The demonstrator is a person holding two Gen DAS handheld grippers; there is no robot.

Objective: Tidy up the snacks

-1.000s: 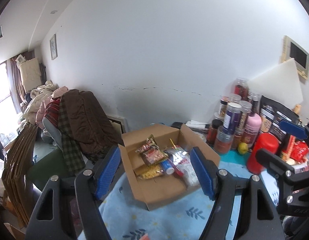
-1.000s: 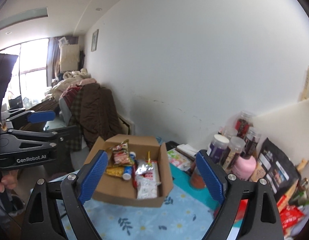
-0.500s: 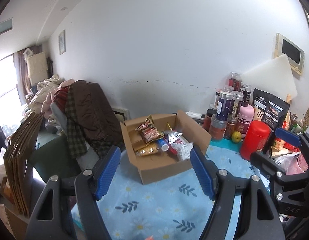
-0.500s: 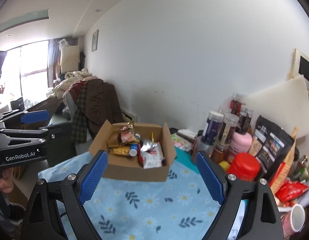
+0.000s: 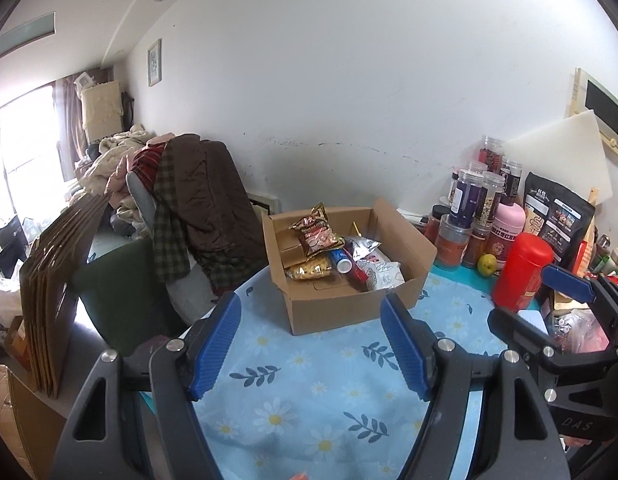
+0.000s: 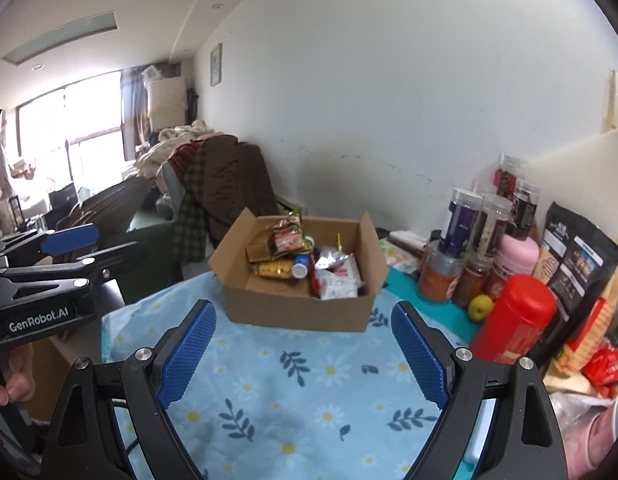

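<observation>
An open cardboard box (image 5: 349, 308) (image 6: 297, 308) sits on the blue flowered tablecloth (image 5: 309, 376) (image 6: 309, 376). Inside lie several snack packets: a red and gold bag (image 5: 317, 234) (image 6: 285, 236), a yellow pack (image 5: 309, 272), a silver pouch (image 5: 363, 246) and a white packet (image 6: 341, 280). My left gripper (image 5: 311, 344) hovers open in front of the box, nothing between its blue pads. My right gripper (image 6: 305, 350) is also open and empty, nearer the table's front; it appears at the right edge of the left wrist view (image 5: 549, 304).
Jars (image 6: 485, 224), a pink bottle (image 6: 513, 256), a red canister (image 6: 517, 320), a dark pouch (image 6: 577, 256) and a small green fruit (image 6: 480, 307) crowd the table's right side. A chair piled with clothes (image 5: 197, 208) and stacked cardboard (image 5: 53, 280) stand left.
Both grippers have pulled back from the box and sunk toward the table, so the box looks farther off and more tablecloth shows. Their jaws stayed as wide as before.
</observation>
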